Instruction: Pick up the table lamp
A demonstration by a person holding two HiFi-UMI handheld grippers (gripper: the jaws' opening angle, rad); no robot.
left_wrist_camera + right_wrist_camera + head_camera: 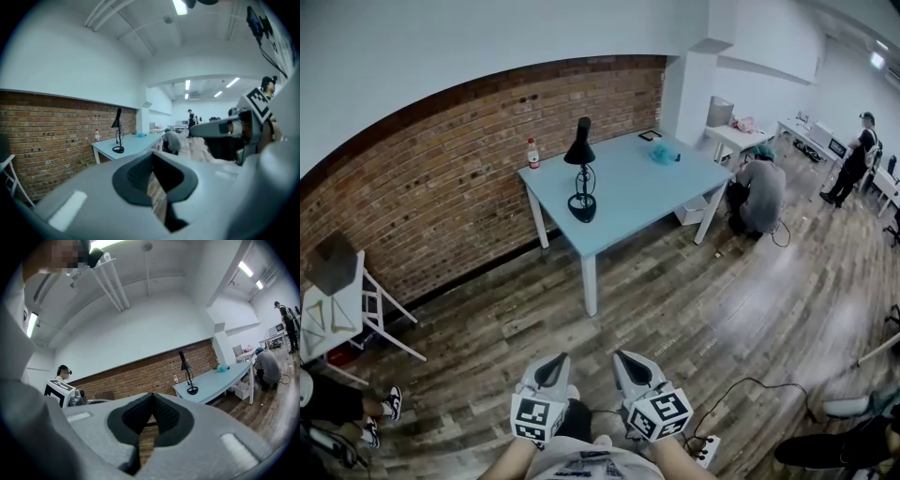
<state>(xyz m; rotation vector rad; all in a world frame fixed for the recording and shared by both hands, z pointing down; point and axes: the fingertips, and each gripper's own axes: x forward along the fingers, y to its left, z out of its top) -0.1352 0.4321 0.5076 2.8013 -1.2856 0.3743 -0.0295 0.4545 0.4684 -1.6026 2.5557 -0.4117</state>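
**Table lamp on table; both tongs closed and empty**

The table lamp (581,169), black with a cone shade and a round base, stands upright on the pale blue table (628,220). It is towards the table's left end, on the side nearer the brick wall (441,178). A small bottle (532,153) with a red cap stands at the table's far left corner, apart from the lamp. A teal item (664,155), apparently a crumpled cloth, lies towards the far right end.

The left tongs (555,362) and the right tongs (625,359) are held side by side over the wooden floor (675,309), well apart from the table on its near side. Each pair is pressed together with nothing between the jaws.

A person (759,192) crouches at the table's right end. A white chair (337,309) stands by the wall at the left.
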